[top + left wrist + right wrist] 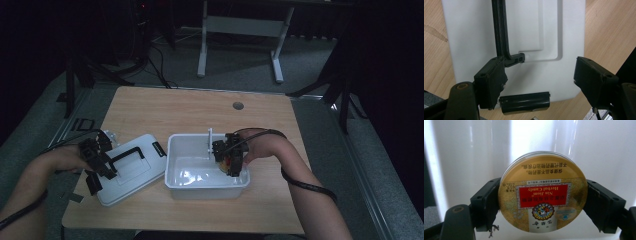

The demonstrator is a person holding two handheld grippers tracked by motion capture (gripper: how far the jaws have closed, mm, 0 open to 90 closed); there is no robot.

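My right gripper is clamped on the round gold candy tin, one jaw at each side of its rim, inside the white bin on the wooden table. The bin's white wall rises close behind the tin. My left gripper hovers with jaws apart over the white lid beside the bin, gripping nothing; one jaw touches the lid's black handle.

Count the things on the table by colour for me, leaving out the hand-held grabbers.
White: 2, the open box and its lid
Gold: 1, the round candy tin
Total: 3
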